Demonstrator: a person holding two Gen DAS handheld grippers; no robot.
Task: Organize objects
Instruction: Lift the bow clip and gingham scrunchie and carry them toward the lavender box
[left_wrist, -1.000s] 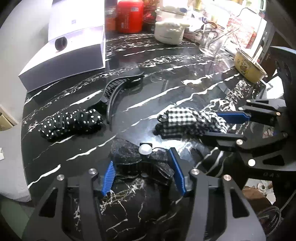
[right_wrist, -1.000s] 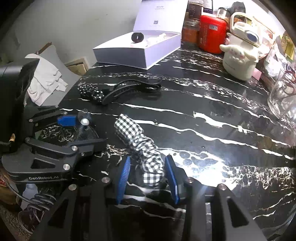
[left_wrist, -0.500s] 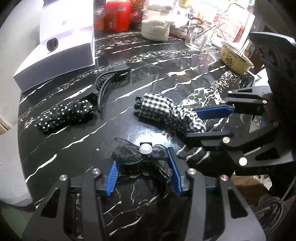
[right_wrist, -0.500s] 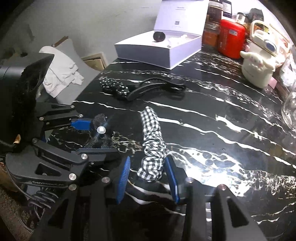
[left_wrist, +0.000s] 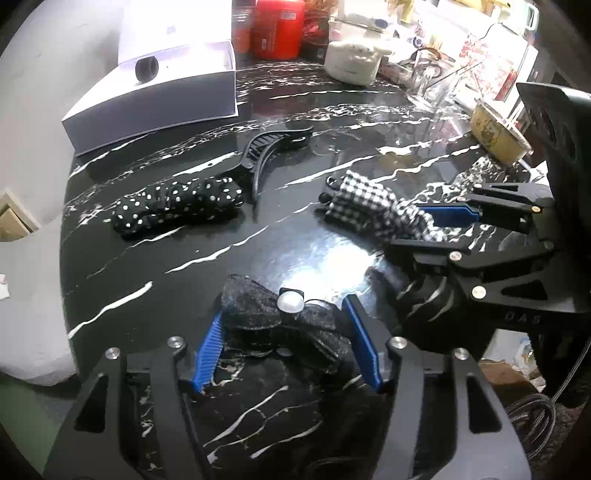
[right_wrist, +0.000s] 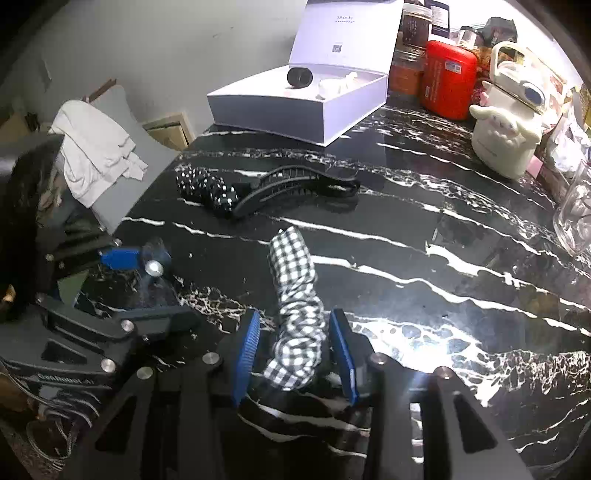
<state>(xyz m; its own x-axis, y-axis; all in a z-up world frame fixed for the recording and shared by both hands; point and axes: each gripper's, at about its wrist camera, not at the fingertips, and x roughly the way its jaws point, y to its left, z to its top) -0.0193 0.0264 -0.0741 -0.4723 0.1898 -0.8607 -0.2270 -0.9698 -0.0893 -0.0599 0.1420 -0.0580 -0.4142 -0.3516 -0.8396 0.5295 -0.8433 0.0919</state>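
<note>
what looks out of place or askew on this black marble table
Nothing is spilled or broken. The black-and-white gingham hair clip lies twisted and bunched between the right gripper fingers. The black polka-dot fabric clip and black plastic claw clip lie at mismatched angles, ends overlapping.

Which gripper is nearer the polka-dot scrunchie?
Left. The left gripper straddles the black bow just below the polka-dot scrunchie; the right gripper, around the checked scrunchie, sits farther off.

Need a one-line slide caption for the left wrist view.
Left gripper open around a black bow clip; right gripper shut on a checkered hair tie.
</note>
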